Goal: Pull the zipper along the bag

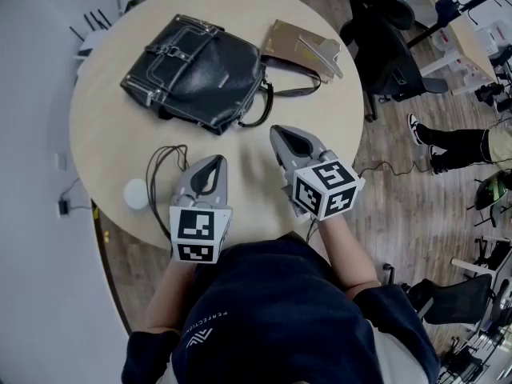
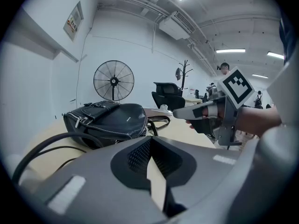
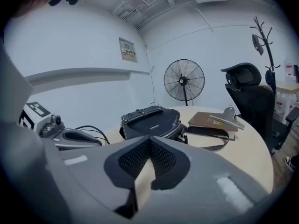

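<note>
L gripper (image 1: pixel 214 162) & R gripper (image 1: pixel 279 132) both shut, empty. Bag (image 1: pixel 196 74) mid-table (image 1: pixel 96 126), well apart, untouched. Advise: open jaws, brace bag w/ L, pinch zip tab w/ R.

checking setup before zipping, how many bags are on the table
1. The black bag lies on the far left part of the round table, beside a brown folder. No other bag shows.
</note>
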`<control>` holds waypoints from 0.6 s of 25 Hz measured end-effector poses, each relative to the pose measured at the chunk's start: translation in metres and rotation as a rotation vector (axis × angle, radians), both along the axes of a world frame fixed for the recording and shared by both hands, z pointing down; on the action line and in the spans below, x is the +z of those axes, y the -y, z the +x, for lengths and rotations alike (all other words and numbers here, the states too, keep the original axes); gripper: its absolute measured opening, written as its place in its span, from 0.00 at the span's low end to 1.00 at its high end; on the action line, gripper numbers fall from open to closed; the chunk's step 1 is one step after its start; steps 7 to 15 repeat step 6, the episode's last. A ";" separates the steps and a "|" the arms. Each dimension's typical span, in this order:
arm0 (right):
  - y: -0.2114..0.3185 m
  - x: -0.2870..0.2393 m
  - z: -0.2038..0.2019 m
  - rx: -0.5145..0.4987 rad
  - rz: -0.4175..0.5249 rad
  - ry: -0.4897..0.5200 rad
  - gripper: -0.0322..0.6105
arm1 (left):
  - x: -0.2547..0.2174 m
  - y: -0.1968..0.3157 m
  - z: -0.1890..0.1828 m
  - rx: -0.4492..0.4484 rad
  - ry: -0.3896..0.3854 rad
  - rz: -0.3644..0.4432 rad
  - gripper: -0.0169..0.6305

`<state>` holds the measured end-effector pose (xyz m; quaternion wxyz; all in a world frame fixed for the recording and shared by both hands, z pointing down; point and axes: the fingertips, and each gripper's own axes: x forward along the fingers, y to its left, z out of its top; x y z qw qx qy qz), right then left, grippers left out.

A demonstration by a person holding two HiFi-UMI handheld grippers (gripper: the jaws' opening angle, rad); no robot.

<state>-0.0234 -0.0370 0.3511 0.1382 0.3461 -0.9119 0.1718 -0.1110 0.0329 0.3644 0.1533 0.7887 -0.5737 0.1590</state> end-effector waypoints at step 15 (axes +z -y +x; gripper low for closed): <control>0.003 0.001 -0.001 0.000 0.001 0.002 0.05 | 0.002 -0.001 0.010 0.043 -0.016 -0.002 0.05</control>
